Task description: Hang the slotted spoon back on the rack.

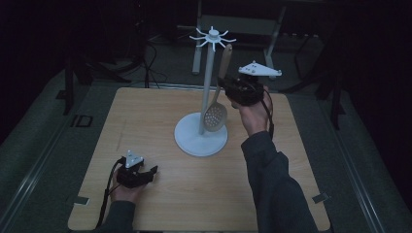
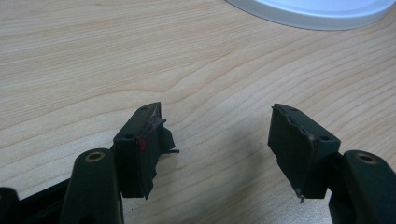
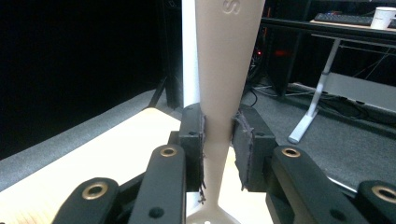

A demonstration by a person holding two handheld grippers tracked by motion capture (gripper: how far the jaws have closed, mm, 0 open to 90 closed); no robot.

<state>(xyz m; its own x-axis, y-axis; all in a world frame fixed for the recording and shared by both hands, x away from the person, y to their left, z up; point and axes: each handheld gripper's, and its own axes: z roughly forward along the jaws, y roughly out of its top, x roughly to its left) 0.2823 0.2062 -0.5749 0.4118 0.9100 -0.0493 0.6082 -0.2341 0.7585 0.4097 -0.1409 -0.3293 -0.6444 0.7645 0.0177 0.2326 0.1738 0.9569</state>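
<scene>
Hanging appears underway: right gripper (image 3: pixel 218 149) fingers clamp the slotted spoon (image 1: pixel 217 109) handle beside the hook stand (image 1: pixel 209 73); left gripper (image 2: pixel 217 149) fingers apart; next, probably lift to a hook.

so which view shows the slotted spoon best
The high view: the whole slotted spoon shows there, perforated bowl down by the white stand, handle clamped in the right gripper. The right gripper view gives a close look at its handle between the pads. The left gripper view shows bare table.

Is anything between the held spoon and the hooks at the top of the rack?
Nothing visible. The right gripper holds the spoon beside the rack's pole, handle end up just right of the hooks.
</scene>
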